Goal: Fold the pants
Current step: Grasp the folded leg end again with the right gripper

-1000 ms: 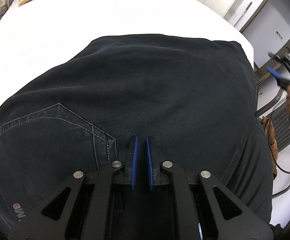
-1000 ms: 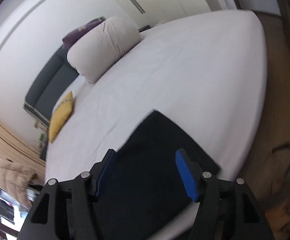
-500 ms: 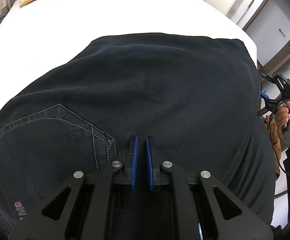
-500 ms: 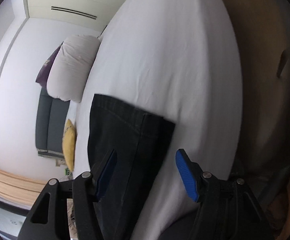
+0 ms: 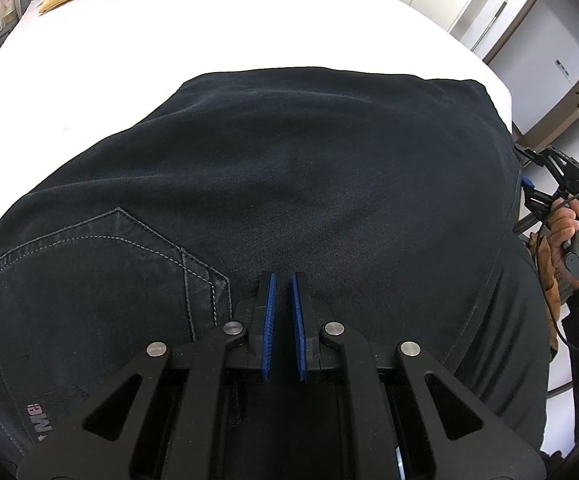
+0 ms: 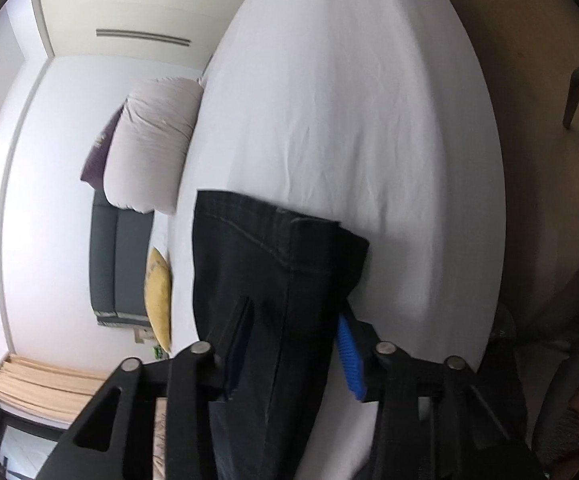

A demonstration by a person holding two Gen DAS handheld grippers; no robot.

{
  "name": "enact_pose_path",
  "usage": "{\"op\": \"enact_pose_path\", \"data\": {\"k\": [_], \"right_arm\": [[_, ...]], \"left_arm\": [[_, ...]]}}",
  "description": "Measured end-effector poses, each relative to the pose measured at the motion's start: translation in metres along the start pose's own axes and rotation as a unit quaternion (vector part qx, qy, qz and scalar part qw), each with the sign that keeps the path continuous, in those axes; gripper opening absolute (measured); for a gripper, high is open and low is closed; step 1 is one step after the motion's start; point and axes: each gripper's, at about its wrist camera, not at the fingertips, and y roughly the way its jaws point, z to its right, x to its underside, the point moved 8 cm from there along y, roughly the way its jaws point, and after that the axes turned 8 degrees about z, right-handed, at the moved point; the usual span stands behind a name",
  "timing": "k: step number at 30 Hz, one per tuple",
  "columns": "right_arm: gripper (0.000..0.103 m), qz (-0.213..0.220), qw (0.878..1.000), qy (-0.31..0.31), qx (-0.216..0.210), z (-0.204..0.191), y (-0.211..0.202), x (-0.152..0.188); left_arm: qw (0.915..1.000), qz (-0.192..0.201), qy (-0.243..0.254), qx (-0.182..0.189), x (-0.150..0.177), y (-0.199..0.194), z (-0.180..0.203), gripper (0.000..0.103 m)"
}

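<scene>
Black denim pants (image 6: 265,280) are now lying between the right gripper (image 6: 293,344), whose jaws have just been narrowing around the hem, seemingly starting the fold; left gripper (image 5: 282,320) is hovering nearly shut, empty.

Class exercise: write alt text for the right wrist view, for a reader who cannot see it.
The right hand-held gripper, jaws just closing, straddles the hem end of dark pants lying on a white bed. Pillows lie at the far end.

You see the pants (image 5: 309,184) as matt black denim with pale topstitching around the pocket at nine o'clock. The bed sheet (image 6: 349,120) is smooth, faintly creased white cloth; the gripper pads (image 5: 268,324) are ribbed blue, likely rubber.
</scene>
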Motion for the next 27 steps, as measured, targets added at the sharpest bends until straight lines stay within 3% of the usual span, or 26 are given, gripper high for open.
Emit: {"op": "enact_pose_path", "data": {"k": [13,19,20,22,27], "right_arm": [[0.041,0.043,0.989,0.031,-0.137,-0.022,-0.004,-0.003],[0.04,0.027,0.997,0.015,-0.07,-0.014,0.025,-0.012],[0.037,0.029,0.997,0.016,-0.07,-0.015,0.027,-0.014],[0.012,0.025,0.997,0.02,-0.07,-0.016,0.031,-0.018],[0.009,0.031,0.997,0.017,-0.063,-0.017,0.031,-0.019]], "left_arm": [[1.0,0.0,-0.001,0.002,0.0,-0.001,-0.002,0.009],[1.0,0.0,-0.001,0.003,0.0,-0.001,-0.002,0.009],[1.0,-0.001,-0.001,0.003,0.0,-0.002,-0.002,0.009],[1.0,0.0,-0.001,0.004,0.0,-0.001,-0.002,0.009],[0.9999,0.001,-0.011,0.011,0.002,-0.001,-0.006,0.009]]}}
